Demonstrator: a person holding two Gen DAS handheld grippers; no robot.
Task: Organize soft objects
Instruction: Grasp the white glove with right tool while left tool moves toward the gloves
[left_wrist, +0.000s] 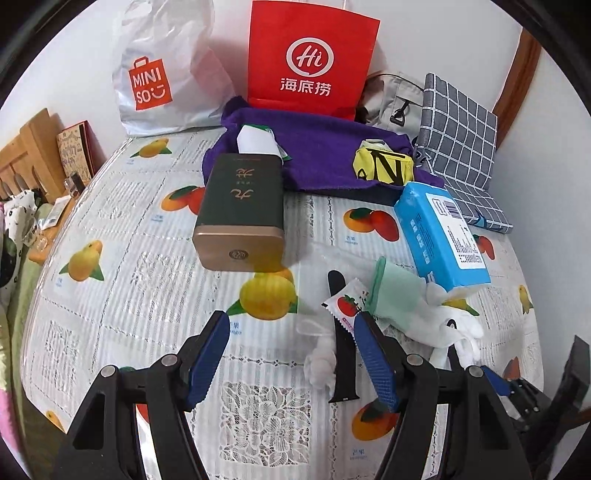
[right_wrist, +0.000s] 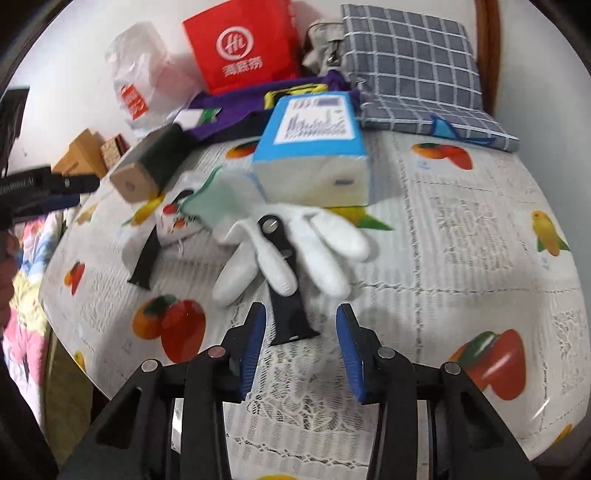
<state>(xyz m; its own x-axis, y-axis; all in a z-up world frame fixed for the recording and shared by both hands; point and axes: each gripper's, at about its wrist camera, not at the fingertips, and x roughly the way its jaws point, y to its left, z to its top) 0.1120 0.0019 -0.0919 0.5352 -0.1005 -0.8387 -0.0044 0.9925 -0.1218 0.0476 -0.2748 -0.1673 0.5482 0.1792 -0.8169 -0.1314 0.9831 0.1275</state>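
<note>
A white glove with a green cuff (right_wrist: 295, 236) lies on the fruit-print tablecloth (right_wrist: 461, 229), partly over a black watch strap (right_wrist: 286, 295). The glove also shows in the left wrist view (left_wrist: 406, 299). A second black strap (left_wrist: 341, 343) lies beside a tomato sachet (left_wrist: 345, 304). A blue tissue pack (right_wrist: 314, 147) rests behind the glove. A purple cloth (left_wrist: 325, 151) with a yellow pouch (left_wrist: 382, 164) lies at the back. My left gripper (left_wrist: 291, 332) is open over the cloth, left of the strap. My right gripper (right_wrist: 301, 314) is open, just in front of the glove.
A dark green tin (left_wrist: 242, 210) lies mid-table. A red paper bag (left_wrist: 314, 55), a white Miniso bag (left_wrist: 162, 70), a grey bag (left_wrist: 395, 99) and a checked grey cushion (left_wrist: 461, 147) line the wall. Wooden furniture (left_wrist: 26, 155) stands at the left.
</note>
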